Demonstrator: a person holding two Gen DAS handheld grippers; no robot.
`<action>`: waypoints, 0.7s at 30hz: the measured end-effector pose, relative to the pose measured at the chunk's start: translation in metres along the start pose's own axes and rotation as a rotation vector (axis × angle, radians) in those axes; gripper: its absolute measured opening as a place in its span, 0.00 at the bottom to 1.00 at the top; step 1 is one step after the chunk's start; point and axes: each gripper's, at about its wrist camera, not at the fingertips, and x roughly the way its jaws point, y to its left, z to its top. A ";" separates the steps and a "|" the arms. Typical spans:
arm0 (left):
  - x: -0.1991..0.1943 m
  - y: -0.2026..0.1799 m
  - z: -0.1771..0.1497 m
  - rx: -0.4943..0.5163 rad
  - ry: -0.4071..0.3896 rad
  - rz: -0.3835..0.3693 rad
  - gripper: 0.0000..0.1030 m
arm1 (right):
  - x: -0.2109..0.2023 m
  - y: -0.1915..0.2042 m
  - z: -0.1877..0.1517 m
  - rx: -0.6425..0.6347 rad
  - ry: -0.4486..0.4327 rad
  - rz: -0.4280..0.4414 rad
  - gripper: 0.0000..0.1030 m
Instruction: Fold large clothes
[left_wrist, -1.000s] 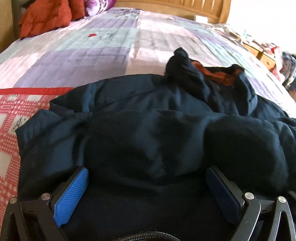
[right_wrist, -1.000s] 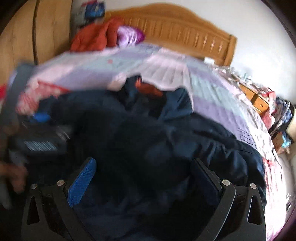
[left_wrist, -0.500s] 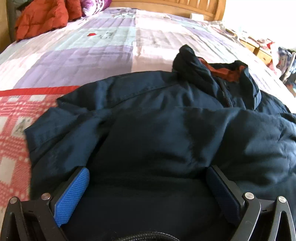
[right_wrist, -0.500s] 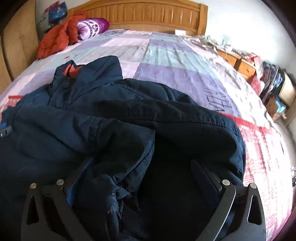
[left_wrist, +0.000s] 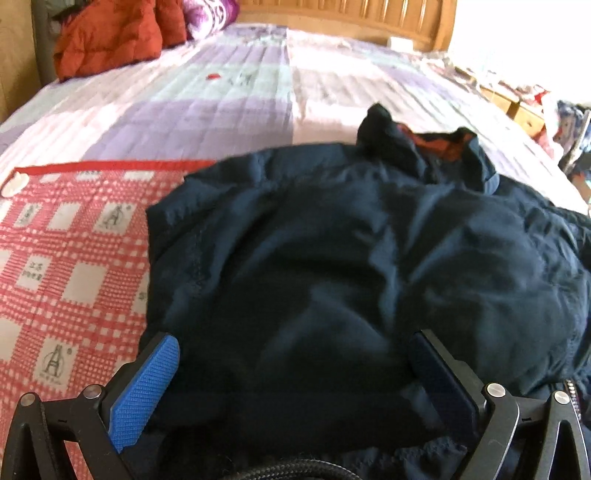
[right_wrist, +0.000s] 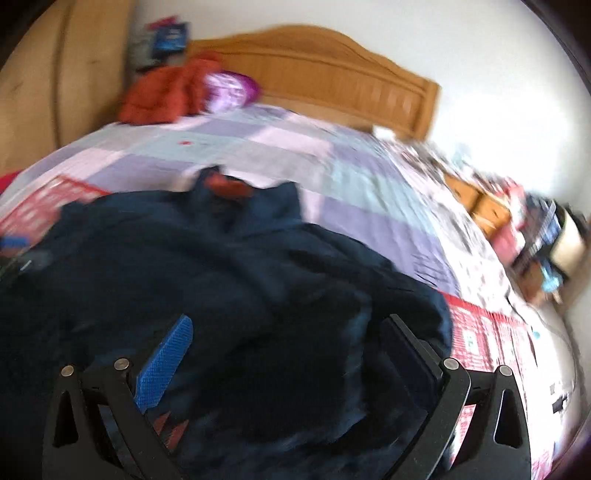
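A red-and-white checked cloth (left_wrist: 70, 258) is seen at far left of the left wrist view, spread over the quilted bed (left_wrist: 229, 110), w/ a red padded garment (left_wrist: 107, 37) piled near the wooden headboard (left_wrist: 343, 14). Next to the cloth, the navy jacket (left_wrist: 351, 266) is shown lying rumpled on the bed, its collar w/ orange lining (left_wrist: 439, 144) turned toward the headboard. The left gripper (left_wrist: 295, 354) is held wide open over the jacket's near part; fabric lies between the blue pads (left_wrist: 147, 384), but nothing is clamped. In the blurred right wrist view, the same jacket is seen bunched at centre. The right gripper (right_wrist: 288, 343) is likewise spread wide, w/ jacket folds between the fingers and no grip taken. Cluttered furniture (right_wrist: 517, 221) is glimpsed at far right.
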 end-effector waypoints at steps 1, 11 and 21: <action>-0.002 0.001 -0.001 0.002 -0.005 0.013 1.00 | -0.004 0.007 -0.004 -0.011 0.004 0.001 1.00; 0.031 0.028 -0.009 -0.070 0.105 0.089 1.00 | 0.019 -0.008 -0.046 0.055 0.198 -0.131 1.00; 0.063 0.040 -0.009 -0.046 0.176 0.102 1.00 | 0.031 -0.064 -0.061 0.135 0.218 0.011 0.69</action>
